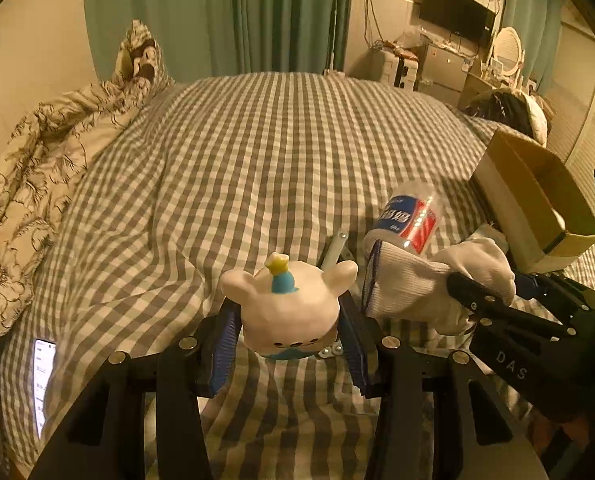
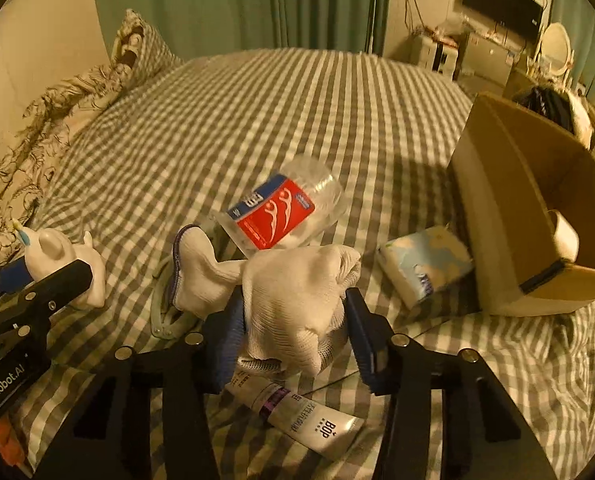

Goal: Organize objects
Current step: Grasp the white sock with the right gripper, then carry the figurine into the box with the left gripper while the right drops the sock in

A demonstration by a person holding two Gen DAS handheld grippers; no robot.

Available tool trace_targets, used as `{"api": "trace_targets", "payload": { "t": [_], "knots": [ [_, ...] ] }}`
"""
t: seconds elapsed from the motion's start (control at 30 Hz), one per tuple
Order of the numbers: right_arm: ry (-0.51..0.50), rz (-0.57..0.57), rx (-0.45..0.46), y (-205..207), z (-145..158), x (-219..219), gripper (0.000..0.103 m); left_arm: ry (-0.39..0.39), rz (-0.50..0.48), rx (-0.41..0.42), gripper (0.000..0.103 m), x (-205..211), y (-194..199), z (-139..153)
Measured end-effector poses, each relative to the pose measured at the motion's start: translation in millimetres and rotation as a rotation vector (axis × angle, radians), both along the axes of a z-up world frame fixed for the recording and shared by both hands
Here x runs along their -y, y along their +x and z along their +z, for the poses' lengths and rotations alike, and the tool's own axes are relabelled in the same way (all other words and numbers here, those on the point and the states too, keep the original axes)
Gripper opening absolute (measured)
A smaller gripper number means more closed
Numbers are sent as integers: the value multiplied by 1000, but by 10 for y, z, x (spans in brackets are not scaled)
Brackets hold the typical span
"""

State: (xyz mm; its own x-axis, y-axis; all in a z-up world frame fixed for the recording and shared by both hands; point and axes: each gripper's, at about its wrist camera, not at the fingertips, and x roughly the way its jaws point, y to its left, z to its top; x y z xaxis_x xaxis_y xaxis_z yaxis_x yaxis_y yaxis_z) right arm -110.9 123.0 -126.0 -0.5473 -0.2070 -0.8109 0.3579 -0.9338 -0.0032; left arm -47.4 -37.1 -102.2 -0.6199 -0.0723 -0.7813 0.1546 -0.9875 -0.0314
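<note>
STEP: both pickups made, judged mid-carry | left gripper (image 1: 291, 334) jaws clamped white bear toy (image 1: 289, 304), lower centre | right gripper (image 2: 293, 332) jaws held white sock (image 2: 293, 292), centre | NEXT: likely drop both into cardboard box (image 2: 493, 216), right edge of the bed (image 2: 257, 120).

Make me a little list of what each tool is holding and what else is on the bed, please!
left tool: shut on the white bear toy
right tool: shut on the white sock
surface: checked bedspread
box: open cardboard box at the right, something white inside
near the box: tissue pack
behind the sock: clear plastic jar with red and blue label, lying on its side
under the right tool: BOP tube
far left edge: lit phone
</note>
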Motion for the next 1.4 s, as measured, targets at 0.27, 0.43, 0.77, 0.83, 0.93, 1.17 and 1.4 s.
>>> {"api": "trace_targets", "payload": {
  "t": [0.27, 0.43, 0.77, 0.83, 0.93, 1.17, 1.4],
  "knots": [
    [-37, -6, -117, 286, 378, -89, 43, -21, -20, -70, 48, -140, 186, 360],
    [-65, -43, -217, 516, 740, -234, 43, -34, -53, -114, 48, -296, 227, 614],
    [-98, -140, -378, 478, 1518, -949, 43, -44, -185, -219, 48, -973, -50, 1193],
    [-90, -162, -393, 405, 1617, -1105, 43, -50, -212, -230, 48, -1123, -145, 1271],
    [-93, -198, -414, 269, 1781, -1406, 43, -56, -257, -248, 48, -1378, -321, 1382],
    [-71, -269, -437, -106, 1944, -1944, 43, -47, -351, -261, 48, -1945, -808, 1462],
    [-48, -311, -387, -573, 1721, -2274, 43, -48, -423, -207, 48, -2431, -1329, 1231]
  ]
}}
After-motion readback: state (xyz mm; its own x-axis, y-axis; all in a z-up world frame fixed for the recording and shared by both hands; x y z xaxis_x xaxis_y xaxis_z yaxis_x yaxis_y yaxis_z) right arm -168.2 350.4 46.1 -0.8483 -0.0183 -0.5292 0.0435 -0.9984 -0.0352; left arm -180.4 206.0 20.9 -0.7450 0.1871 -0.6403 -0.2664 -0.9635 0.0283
